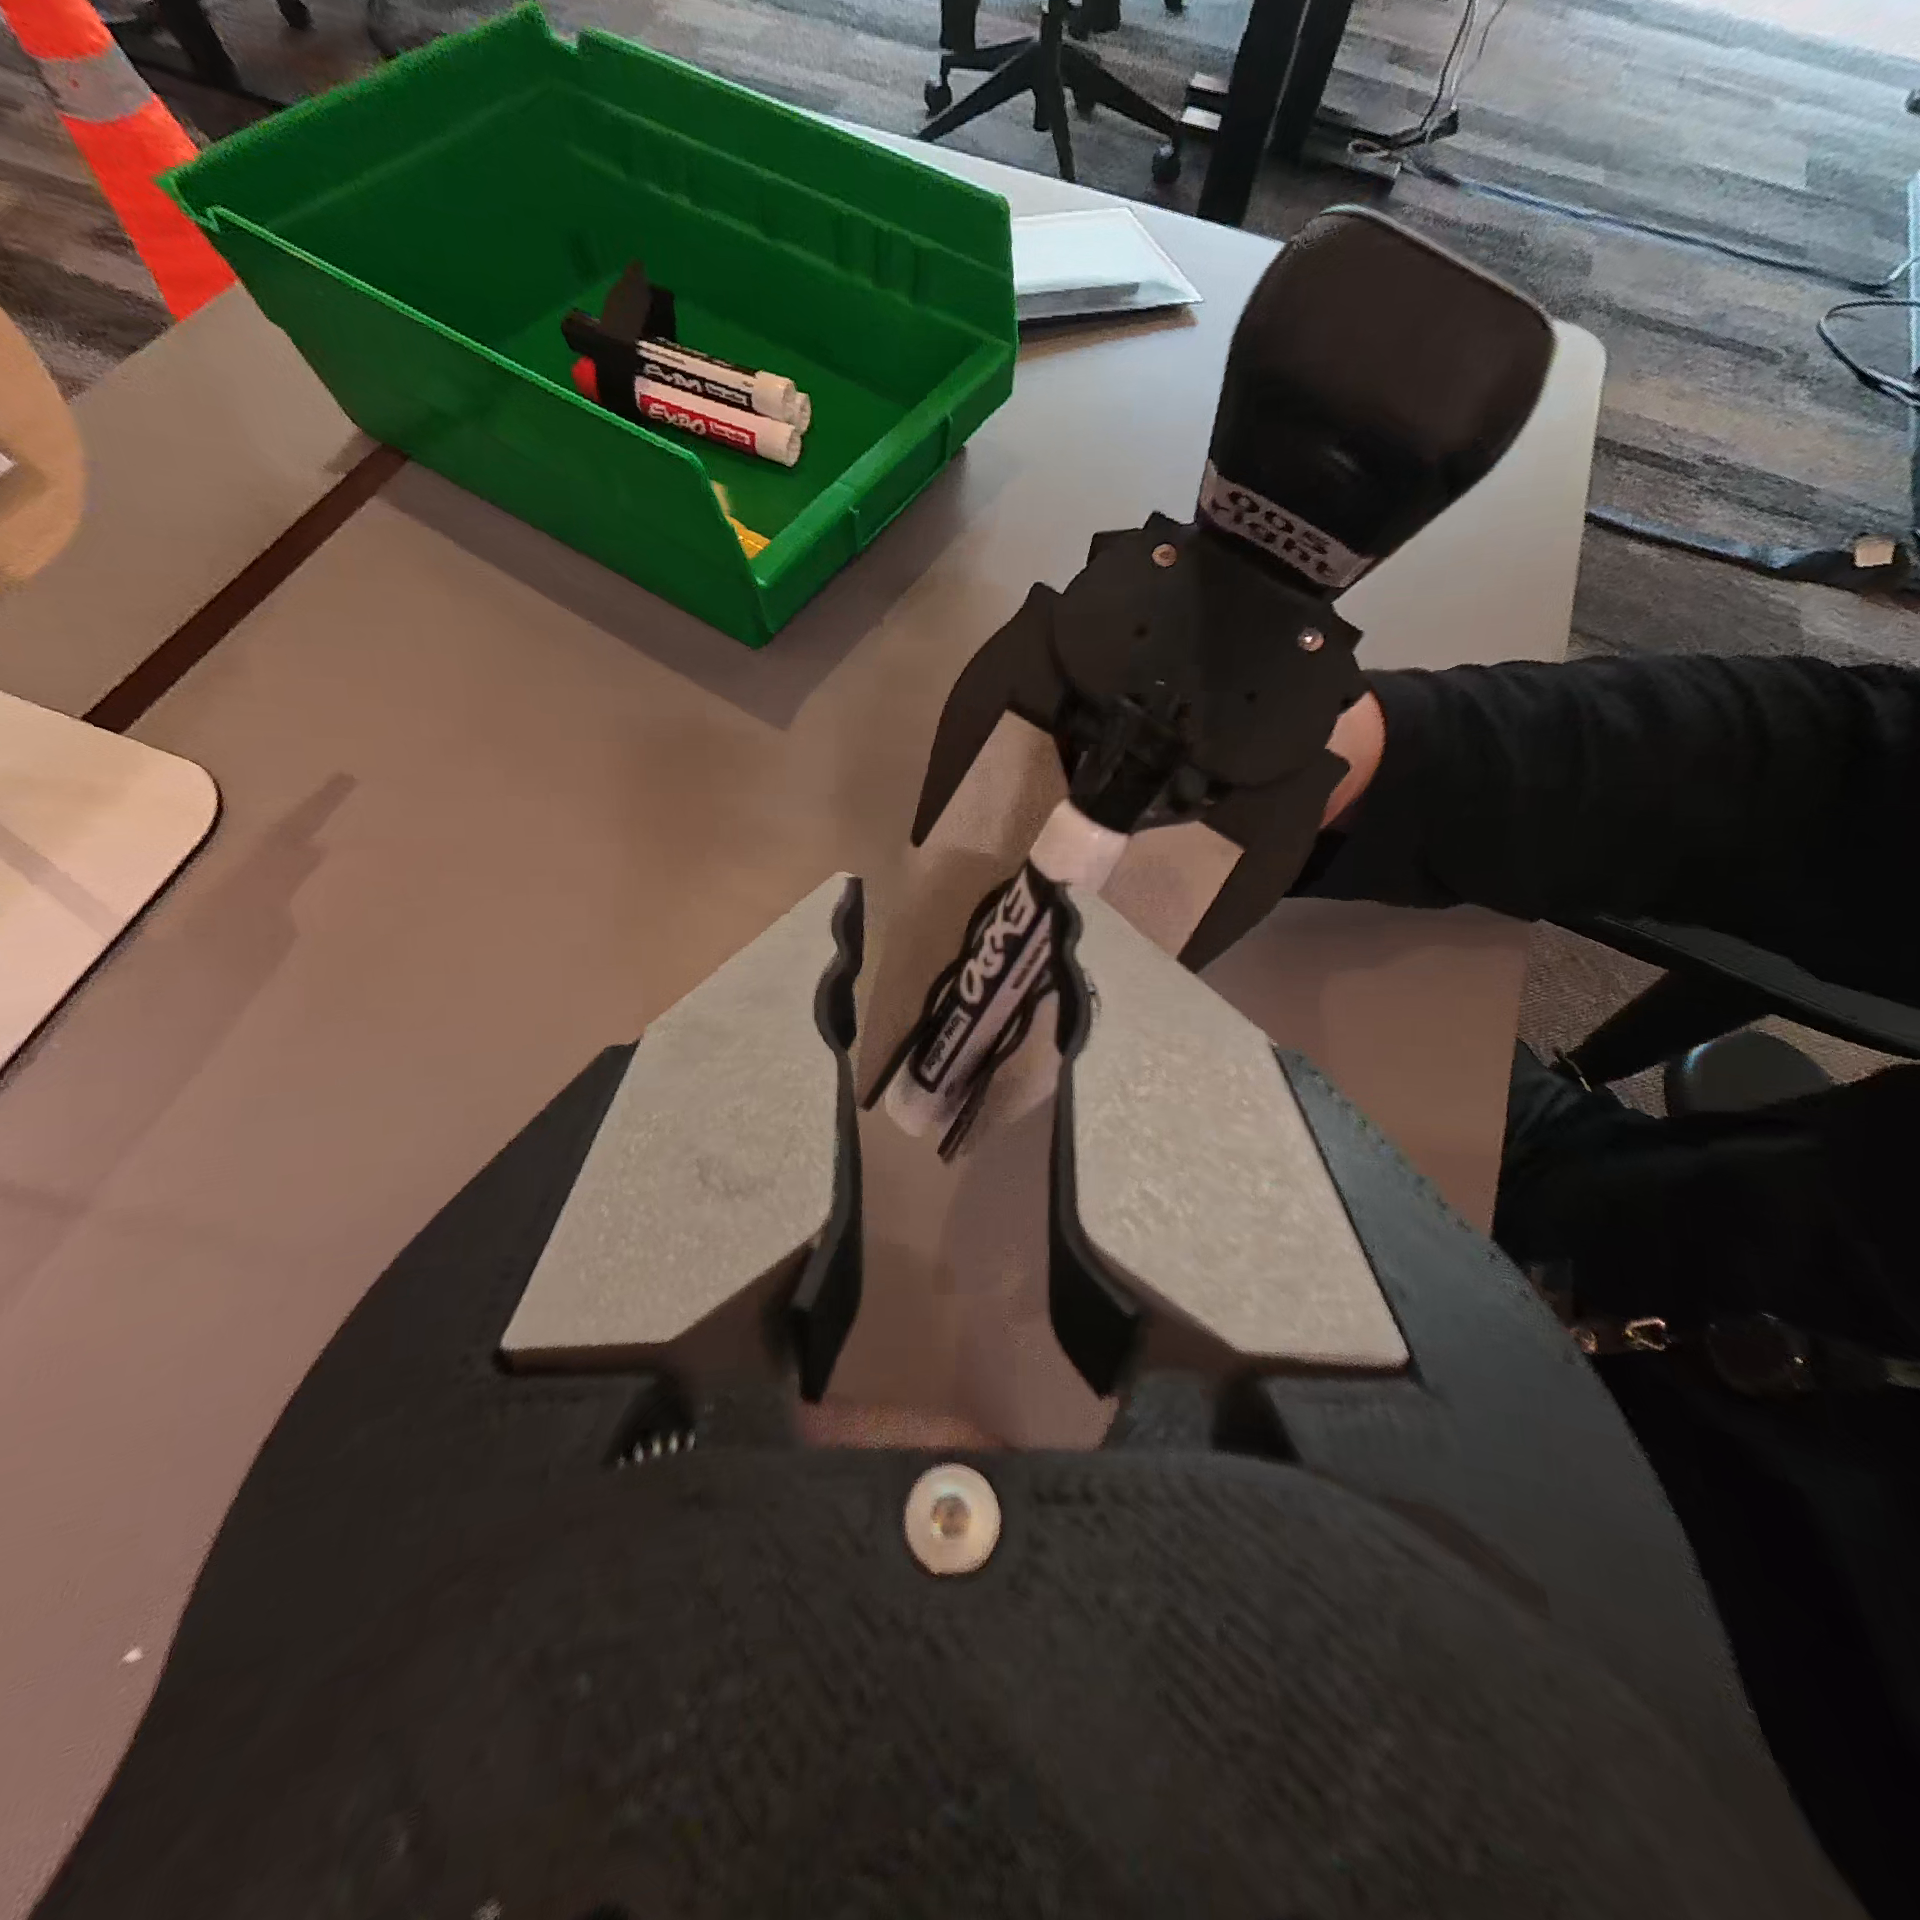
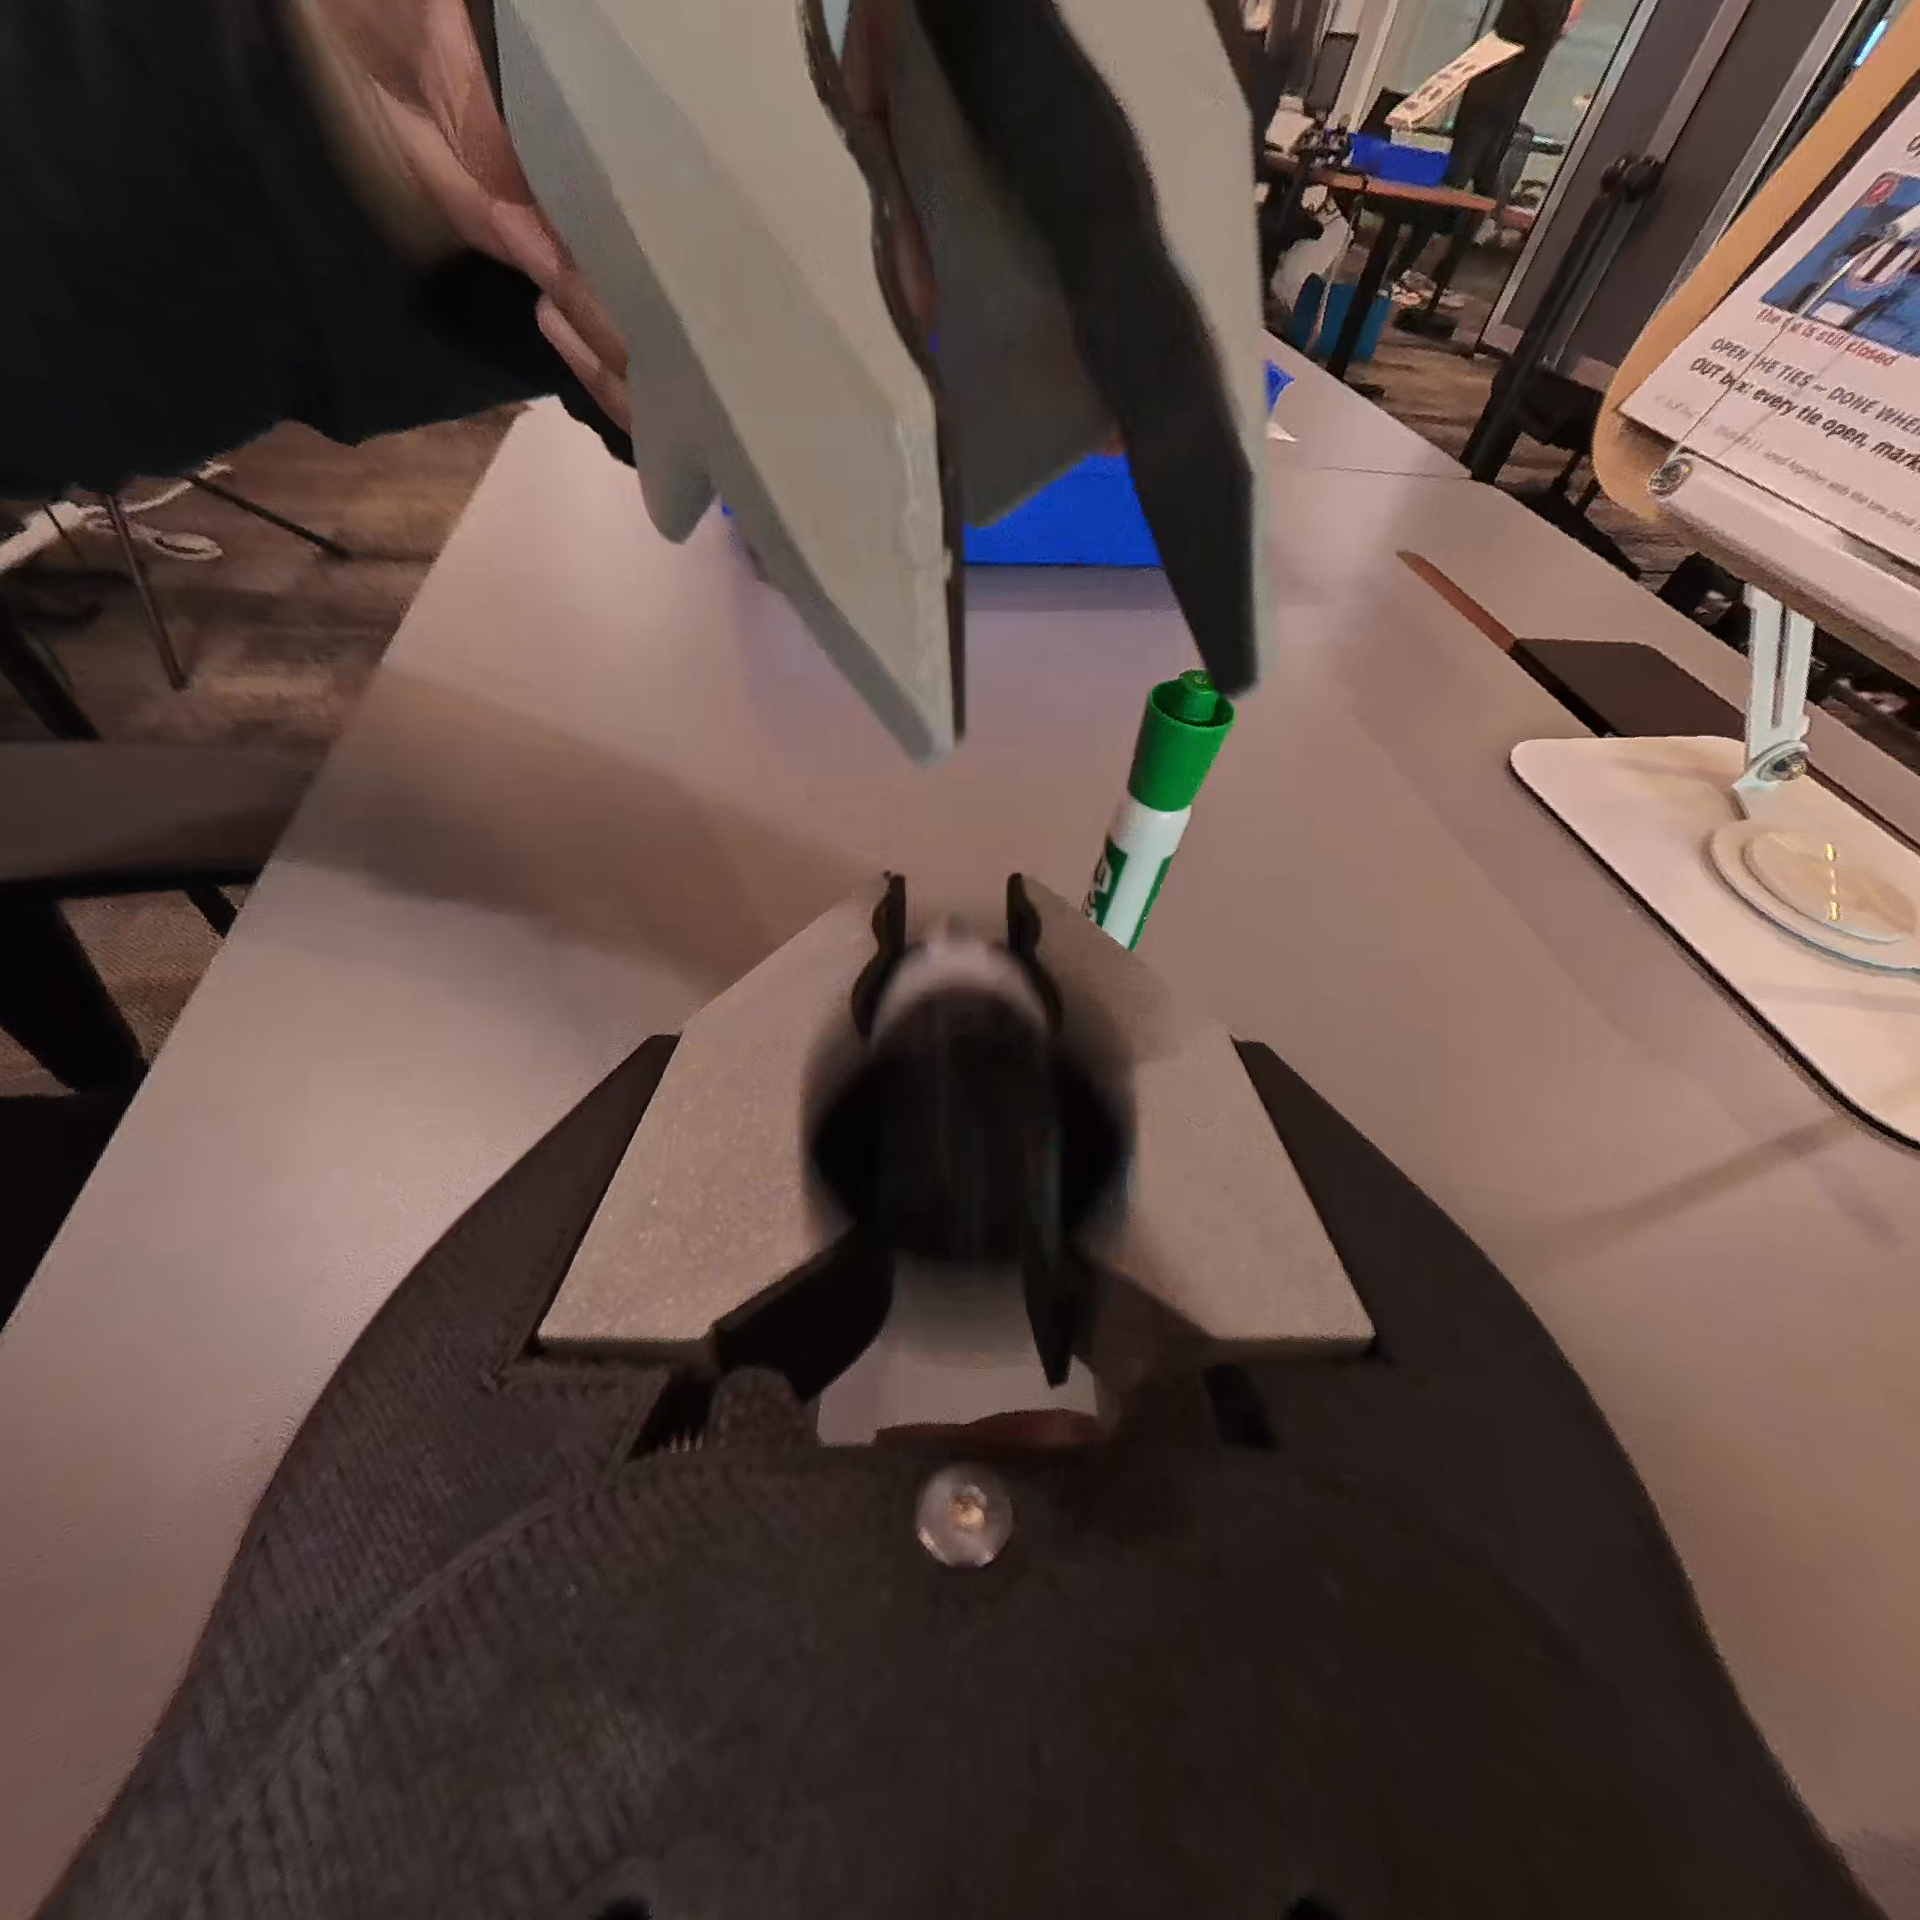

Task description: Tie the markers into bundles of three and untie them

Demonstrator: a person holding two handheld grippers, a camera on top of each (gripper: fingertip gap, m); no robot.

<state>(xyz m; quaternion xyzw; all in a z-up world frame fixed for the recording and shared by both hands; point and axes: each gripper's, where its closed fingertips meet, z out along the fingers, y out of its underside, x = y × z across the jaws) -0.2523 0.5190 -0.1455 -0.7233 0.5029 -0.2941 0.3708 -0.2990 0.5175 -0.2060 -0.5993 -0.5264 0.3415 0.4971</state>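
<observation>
Between the right gripper's [image 2: 956, 914] pads sits a black-capped marker [image 1: 997, 997], pinched at its cap end and pointing at the left gripper [image 1: 961, 935]. That gripper's fingers are spread; the marker's white barrel lies in the gap beside the right-hand finger, with clear space on the other side. A green marker [image 2: 1153, 821] lies on the grey table [image 1: 468, 831] just beyond. Farther off, a green bin [image 1: 883, 457] holds a tied bundle of markers [image 1: 707, 400].
</observation>
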